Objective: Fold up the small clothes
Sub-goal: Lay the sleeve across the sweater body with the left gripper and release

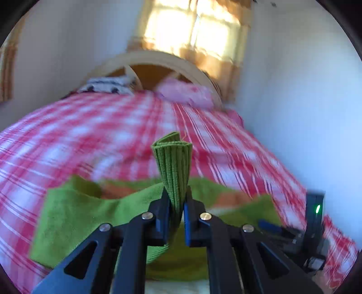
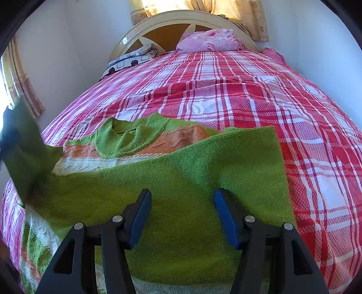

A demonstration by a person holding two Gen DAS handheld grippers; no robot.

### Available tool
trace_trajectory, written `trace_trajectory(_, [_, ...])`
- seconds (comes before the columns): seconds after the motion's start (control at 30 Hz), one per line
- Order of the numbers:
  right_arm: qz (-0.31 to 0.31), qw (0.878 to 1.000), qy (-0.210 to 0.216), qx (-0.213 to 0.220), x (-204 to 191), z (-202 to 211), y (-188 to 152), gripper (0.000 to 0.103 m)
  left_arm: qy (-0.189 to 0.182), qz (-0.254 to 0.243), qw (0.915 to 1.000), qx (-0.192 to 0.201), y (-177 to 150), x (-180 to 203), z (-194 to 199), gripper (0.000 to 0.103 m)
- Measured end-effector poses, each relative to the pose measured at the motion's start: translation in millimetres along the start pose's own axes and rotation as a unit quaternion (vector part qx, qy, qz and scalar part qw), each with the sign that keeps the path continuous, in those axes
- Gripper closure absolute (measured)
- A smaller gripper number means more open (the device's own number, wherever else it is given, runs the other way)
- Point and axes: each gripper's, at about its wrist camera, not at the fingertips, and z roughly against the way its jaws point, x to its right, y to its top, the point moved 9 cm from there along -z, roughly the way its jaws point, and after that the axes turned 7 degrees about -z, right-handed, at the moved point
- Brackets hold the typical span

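Pinching a ribbed green cuff (image 1: 173, 167), the left hand-held gripper (image 1: 177, 201) has its jaws clamped tight on that bunched knit, which sticks up past the fingertips; left wrist view is motion-blurred; below and to both sides of that gripper the rest of the green sweater (image 1: 74, 214) spreads over the bed; orange band of the sweater shows just beyond the fingertips; a black device with a green light (image 1: 315, 210) sits low to the right of the left gripper; what it is, cannot tell.

Right hand-held gripper (image 2: 183, 203) has jaws standing apart, nothing between the blue pads (image 2: 140, 217); it hangs over the sweater (image 2: 181, 171), whether touching it cannot tell; a green sleeve panel lies folded across the body directly ahead of its fingertips; neckline (image 2: 131, 133) sits further ahead and slightly left, with orange and white stripes around it; sweater's right edge lies just right of this gripper; at the far left edge a dark blurred shape with green cloth lifted (image 2: 25, 144).

Bed has a red-and-white plaid cover (image 2: 237, 95); well beyond both grippers a pink pillow (image 2: 210, 41) rests against the cream headboard (image 2: 144, 27); a patterned grey-white cloth (image 2: 129, 60) lies left of the pillow; yellow curtains (image 2: 242, 13) hang behind the headboard.
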Motion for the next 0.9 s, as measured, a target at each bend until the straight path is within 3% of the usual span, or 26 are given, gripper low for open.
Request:
trace_trajectory(0.1, [-0.001, 1.0, 0.001, 0.0, 0.0, 0.0, 0.4, 0.043, -0.001, -0.029, 0.9986, -0.044, -23.6, 22.1, -19.4, 0.092])
trace_trajectory(0.2, [-0.003, 1.0, 0.004, 0.001, 0.3, 0.4, 0.6, 0.043, -0.003, -0.035, 0.996, -0.083, -44.2, 24.1, -11.3, 0.089])
trace_trajectory(0.27, [-0.004, 1.0, 0.005, 0.001, 0.5, 0.5, 0.5, 0.043, -0.009, -0.018, 0.9966, -0.08, -49.7, 15.7, 3.6, 0.085])
trace_trajectory(0.33, [-0.006, 1.0, 0.007, 0.001, 0.6, 0.6, 0.6, 0.043, -0.009, -0.004, 0.9973, -0.073, -57.8, 2.6, 21.2, 0.059])
trace_trajectory(0.4, [-0.007, 1.0, 0.008, 0.001, -0.1, 0.6, 0.4, 0.043, 0.026, 0.013, 0.9978, -0.06, -65.0, -22.0, 48.5, 0.045])
trace_trajectory(0.5, [-0.004, 1.0, 0.005, 0.0, -0.3, 0.3, 0.1, 0.043, 0.056, 0.039, 0.9961, -0.056, -82.1, -48.7, 66.2, 0.044])
trace_trajectory(0.6, [0.004, 1.0, -0.006, -0.005, -1.0, -1.2, -0.6, 0.043, 0.081, 0.071, 0.9908, -0.082, -107.9, -71.4, 62.0, 0.044])
trace_trajectory(0.63, [0.008, 1.0, -0.011, -0.007, -1.4, -1.6, -0.7, 0.043, 0.079, 0.091, 0.9876, -0.1, -115.1, -77.8, 56.3, 0.045])
trace_trajectory(0.7, [0.012, 0.999, -0.026, -0.016, -4.3, 0.0, 0.9, 0.043, 0.055, 0.128, 0.9855, -0.097, -118.3, -84.6, 56.6, 0.044])
trace_trajectory(0.73, [0.003, 1.0, -0.022, -0.015, -6.8, 5.7, 3.2, 0.043, 0.051, 0.135, 0.9851, -0.093, -118.3, -84.4, 57.7, 0.044])
trace_trajectory(0.77, [-0.019, 1.0, 0.01, -0.008, -14.3, 14.8, 6.3, 0.043, 0.054, 0.132, 0.9853, -0.095, -119.7, -81.6, 57.0, 0.044])
trace_trajectory(0.83, [-0.061, 0.995, 0.076, 0.005, -30.8, 30.0, 9.7, 0.043, 0.059, 0.116, 0.9864, -0.1, -118.8, -75.0, 55.2, 0.035])
trace_trajectory(0.9, [-0.072, 0.993, 0.097, -0.007, -51.8, 28.9, 4.9, 0.043, 0.069, 0.086, 0.9874, -0.114, -120.3, -65.8, 52.0, 0.028])
